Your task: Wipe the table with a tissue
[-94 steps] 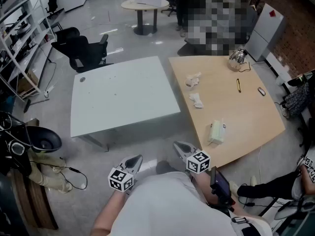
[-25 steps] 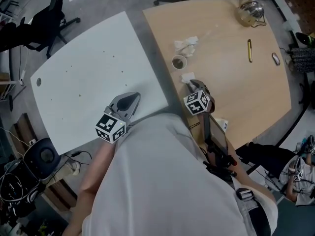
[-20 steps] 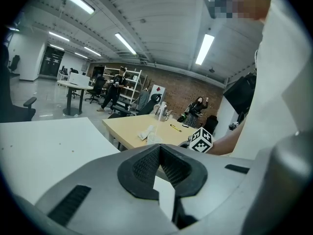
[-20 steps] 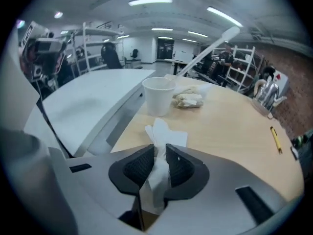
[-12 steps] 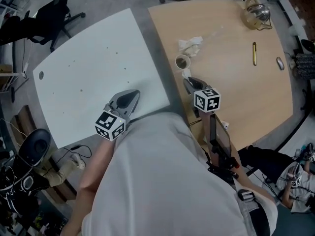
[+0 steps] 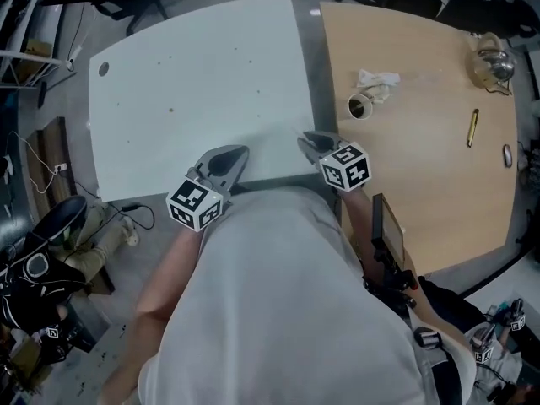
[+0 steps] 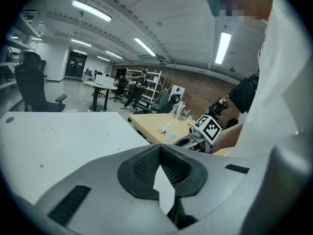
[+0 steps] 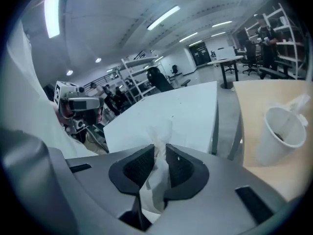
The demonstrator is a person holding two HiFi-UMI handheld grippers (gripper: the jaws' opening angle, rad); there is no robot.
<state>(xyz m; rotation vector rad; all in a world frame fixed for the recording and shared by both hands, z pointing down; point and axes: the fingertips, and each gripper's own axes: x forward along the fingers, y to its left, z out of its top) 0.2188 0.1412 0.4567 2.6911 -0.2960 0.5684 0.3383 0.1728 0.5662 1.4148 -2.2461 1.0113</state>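
My right gripper (image 8: 160,148) is shut on a white tissue (image 8: 157,165) that pokes up between its pads. In the head view the right gripper (image 6: 310,144) hangs over the near right corner of the white table (image 6: 194,83); the tissue is hidden there. The left gripper (image 6: 232,154) is shut with nothing in it, just above the white table's near edge. In the left gripper view its jaws (image 7: 160,151) meet over the white table (image 7: 58,141), whose top shows small dark specks.
A wooden table (image 6: 422,167) adjoins on the right, with a paper cup (image 6: 360,106), a crumpled tissue (image 6: 377,81), a pen (image 6: 472,128) and a kettle (image 6: 491,62). The cup (image 8: 281,133) stands close to my right. Office chairs and cables lie around the tables.
The right gripper closed on the tissue that lay near the cup and carried it left, from the wooden table to the white table's corner. The left gripper barely moved.
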